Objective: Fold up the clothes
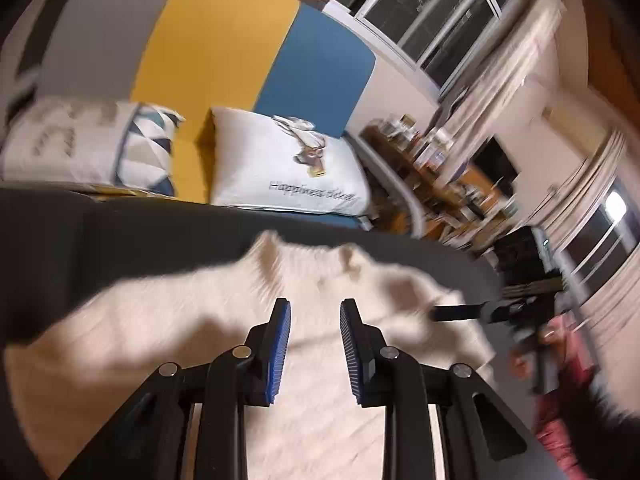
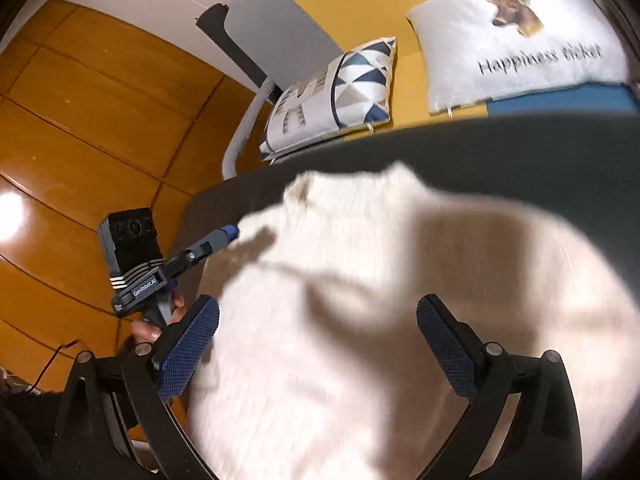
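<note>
My left gripper (image 1: 315, 316) hangs over the cream sweater (image 1: 248, 344) — jaws apart, nothing between them. The sweater lies blurred on the dark table (image 1: 120, 236).

We hold our left gripper (image 1: 315, 316) tilted down over the cream sweater (image 1: 248, 320), its blue pads parted with a narrow gap and nothing between them. Our right gripper (image 2: 318, 320) also tilts down above the sweater, jaws spread wide and empty. In the right wrist view, our left hand (image 2: 160, 320) grips its handle just off the sweater's left edge.
</note>
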`<state>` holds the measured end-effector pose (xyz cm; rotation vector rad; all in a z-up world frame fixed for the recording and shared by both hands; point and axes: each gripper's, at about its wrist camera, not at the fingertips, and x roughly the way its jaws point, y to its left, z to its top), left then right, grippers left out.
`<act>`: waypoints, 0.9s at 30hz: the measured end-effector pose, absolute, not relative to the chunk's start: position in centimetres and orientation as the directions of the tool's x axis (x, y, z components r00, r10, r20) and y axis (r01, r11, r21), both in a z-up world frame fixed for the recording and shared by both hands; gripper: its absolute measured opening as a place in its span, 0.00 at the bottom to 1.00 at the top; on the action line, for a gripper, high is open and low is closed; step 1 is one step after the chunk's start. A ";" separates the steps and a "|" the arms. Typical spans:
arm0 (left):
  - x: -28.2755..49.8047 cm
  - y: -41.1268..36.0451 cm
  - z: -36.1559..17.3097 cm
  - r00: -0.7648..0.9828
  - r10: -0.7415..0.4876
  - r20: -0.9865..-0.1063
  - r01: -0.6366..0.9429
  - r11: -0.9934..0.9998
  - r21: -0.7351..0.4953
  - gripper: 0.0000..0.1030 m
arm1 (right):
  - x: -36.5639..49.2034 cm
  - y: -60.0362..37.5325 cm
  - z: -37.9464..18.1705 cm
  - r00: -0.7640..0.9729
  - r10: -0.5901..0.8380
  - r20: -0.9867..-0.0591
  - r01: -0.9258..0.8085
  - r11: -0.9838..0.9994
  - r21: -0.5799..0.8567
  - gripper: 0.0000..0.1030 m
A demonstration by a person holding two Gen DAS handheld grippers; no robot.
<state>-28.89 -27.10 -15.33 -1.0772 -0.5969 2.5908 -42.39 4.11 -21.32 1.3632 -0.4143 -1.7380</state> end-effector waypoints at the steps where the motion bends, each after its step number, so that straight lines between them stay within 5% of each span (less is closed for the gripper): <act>1: -28.6 -27.0 -15.9 -0.672 0.381 -0.635 -0.070 -0.886 -0.458 0.24 | -41.8 5.0 -21.8 -0.026 -0.776 -0.630 0.402 -0.585 0.704 0.98; 4: -27.8 -28.1 -17.7 -0.629 0.350 -0.694 0.045 -0.875 -0.482 0.22 | -40.6 7.6 -23.2 -0.053 -0.784 -0.618 0.305 -0.602 0.738 0.98; 8: -23.0 -29.3 -16.5 -0.680 0.450 -0.578 0.059 -0.753 -0.655 0.26 | -39.0 10.5 -22.6 -0.133 -0.857 -0.498 0.229 -0.515 0.826 0.98; 12: -17.3 -29.5 -17.2 -0.703 0.479 -0.526 0.096 -0.669 -0.737 0.27 | -38.2 10.0 -24.0 -0.113 -0.785 -0.609 0.185 -0.619 0.763 0.98; 18: -11.3 -29.7 -20.2 -0.683 0.491 -0.541 0.190 -0.596 -0.781 0.28 | -37.9 9.2 -24.3 -0.195 -0.768 -0.610 0.160 -0.638 0.753 0.98; 27: -10.7 -33.1 -22.5 -0.758 0.526 -0.386 0.249 -0.314 -0.916 0.29 | -37.2 7.1 -23.4 -0.257 -0.728 -0.635 0.155 -0.680 0.717 0.90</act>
